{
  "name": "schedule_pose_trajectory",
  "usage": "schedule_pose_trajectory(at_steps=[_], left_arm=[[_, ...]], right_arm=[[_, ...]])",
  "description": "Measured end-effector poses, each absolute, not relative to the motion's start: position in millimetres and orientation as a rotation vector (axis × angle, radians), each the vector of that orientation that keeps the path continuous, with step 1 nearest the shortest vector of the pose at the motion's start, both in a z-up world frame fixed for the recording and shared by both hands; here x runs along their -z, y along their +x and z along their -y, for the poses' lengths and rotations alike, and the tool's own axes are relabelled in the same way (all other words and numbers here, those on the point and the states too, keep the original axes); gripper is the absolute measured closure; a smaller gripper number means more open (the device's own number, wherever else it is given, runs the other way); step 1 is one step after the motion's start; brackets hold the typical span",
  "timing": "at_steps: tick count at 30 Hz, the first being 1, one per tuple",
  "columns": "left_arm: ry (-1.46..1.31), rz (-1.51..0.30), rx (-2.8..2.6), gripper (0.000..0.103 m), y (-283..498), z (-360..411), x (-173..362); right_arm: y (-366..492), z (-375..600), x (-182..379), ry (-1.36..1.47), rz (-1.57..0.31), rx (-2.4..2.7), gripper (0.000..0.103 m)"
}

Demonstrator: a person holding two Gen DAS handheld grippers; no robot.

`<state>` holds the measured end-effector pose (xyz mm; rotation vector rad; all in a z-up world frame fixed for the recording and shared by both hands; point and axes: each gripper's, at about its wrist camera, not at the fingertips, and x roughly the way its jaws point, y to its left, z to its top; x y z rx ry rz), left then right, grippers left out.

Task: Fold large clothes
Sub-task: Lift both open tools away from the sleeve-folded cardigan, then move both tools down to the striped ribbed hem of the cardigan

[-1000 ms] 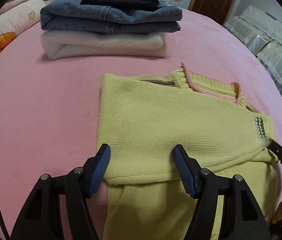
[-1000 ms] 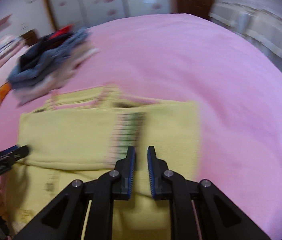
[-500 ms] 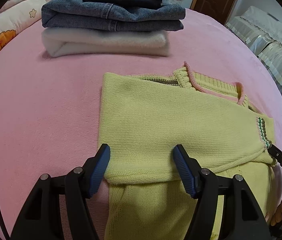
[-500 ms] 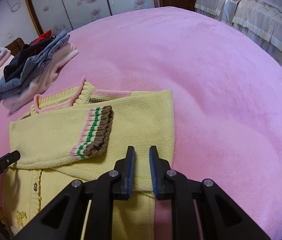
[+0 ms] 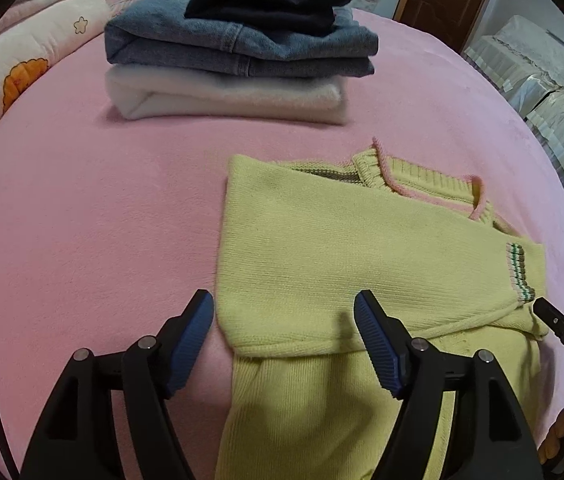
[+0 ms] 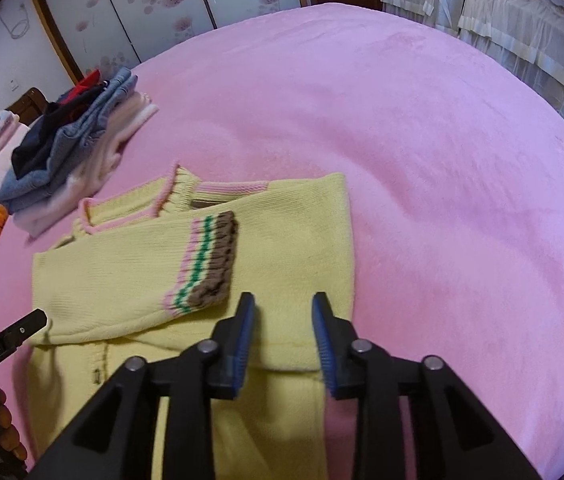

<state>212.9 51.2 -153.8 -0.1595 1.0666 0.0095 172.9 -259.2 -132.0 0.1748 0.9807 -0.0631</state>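
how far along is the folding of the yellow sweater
Done: three folded garments sit in a stack, and the sweater has both sleeves folded across its chest, cuff on top. In hand: nothing; left gripper and right gripper are opening over the hem side. Left: folding the bottom up and stacking it.

A bed (image 5: 82, 220) covered in pink plush carries everything. A yellow sweater (image 5: 342, 248) lies flat on it just ahead of the fingers. Farther beyond the fingers sits a stack of folded clothes (image 5: 238, 52), a pillow (image 5: 22, 76) beside it.
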Motion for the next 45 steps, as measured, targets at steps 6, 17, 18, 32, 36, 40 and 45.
schedule_pose_trajectory(at_steps=[6,17,18,32,36,40,45], left_arm=[[-0.141,-1.034,-0.028,0.023,194.7,-50.7,123.9],[-0.148,-0.948,0.04,0.022,136.3,-45.8,67.1],[-0.155,-0.946,0.045,0.022,131.3,-45.9,63.8],[-0.1,-0.957,0.08,0.022,46.6,-44.1,50.8],[-0.107,-0.99,0.085,0.022,27.5,-44.8,64.6],[-0.119,-1.01,0.081,0.022,19.4,-46.0,78.3],[-0.137,-1.033,0.099,0.022,18.5,-45.8,93.7]], right_arm=[[154.5,247.7,113.2,0.17,-0.971,0.043,0.071],[108.7,229.8,69.9,0.136,-0.917,-0.008,0.071],[104.2,229.0,67.0,0.133,-0.913,-0.01,0.071],[13.2,228.0,48.2,0.032,-0.899,-0.07,0.062],[-6.1,240.8,57.3,0.056,-0.92,-0.06,0.061],[-23.9,255.2,69.4,0.081,-0.95,-0.062,0.061],[-37.4,264.3,85.9,0.092,-0.968,-0.061,0.061]])
